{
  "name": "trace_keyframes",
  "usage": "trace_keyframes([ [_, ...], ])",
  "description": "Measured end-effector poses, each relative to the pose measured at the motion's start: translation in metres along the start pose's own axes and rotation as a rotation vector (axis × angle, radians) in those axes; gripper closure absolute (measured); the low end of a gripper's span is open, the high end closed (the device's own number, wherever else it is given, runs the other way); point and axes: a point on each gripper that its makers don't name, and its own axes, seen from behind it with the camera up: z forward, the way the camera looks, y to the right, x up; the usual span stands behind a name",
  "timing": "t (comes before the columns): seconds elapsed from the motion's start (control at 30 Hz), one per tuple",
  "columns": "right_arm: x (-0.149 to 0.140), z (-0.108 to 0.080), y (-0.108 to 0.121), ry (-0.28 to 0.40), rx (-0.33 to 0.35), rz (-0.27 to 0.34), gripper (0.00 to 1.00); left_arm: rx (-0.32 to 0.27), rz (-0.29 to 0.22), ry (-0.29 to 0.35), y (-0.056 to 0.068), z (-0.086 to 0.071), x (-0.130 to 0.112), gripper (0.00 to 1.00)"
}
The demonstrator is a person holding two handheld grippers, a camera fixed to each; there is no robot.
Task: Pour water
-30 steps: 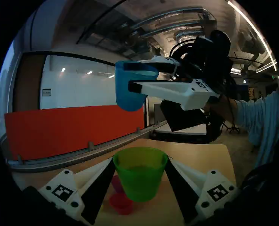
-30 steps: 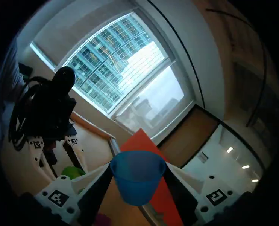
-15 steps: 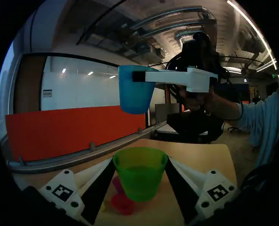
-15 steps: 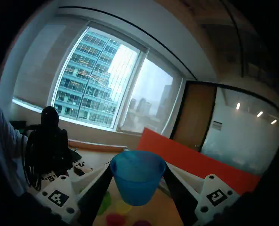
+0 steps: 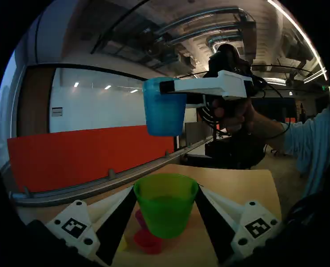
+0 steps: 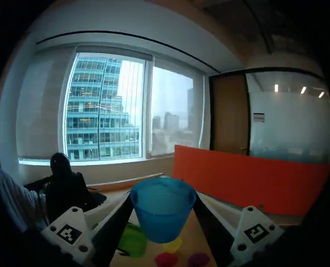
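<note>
Blue cup (image 5: 164,111), clamped in my right gripper (image 6: 162,198), had swung back from its tilt to upright, raised beyond the green cup (image 5: 166,209) clasped by my left gripper (image 5: 165,193); pouring looked finished

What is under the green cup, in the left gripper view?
A red piece, a purple piece and a yellow piece lie on the table below the green cup, which partly covers them.

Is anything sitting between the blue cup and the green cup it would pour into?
Nothing visible does. In the left gripper view the blue cup, held upright by the right gripper, hangs higher up and farther off than the green cup in the left gripper, with open air between them.
</note>
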Motion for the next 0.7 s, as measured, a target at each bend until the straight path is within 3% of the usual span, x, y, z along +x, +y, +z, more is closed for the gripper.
trace_keyframes([
  [0.7, -0.006, -0.017, 0.019, -0.011, -0.054, -0.040, 0.09, 0.038, 0.007, -0.017, -0.018, -0.014, -0.003, 0.12],
])
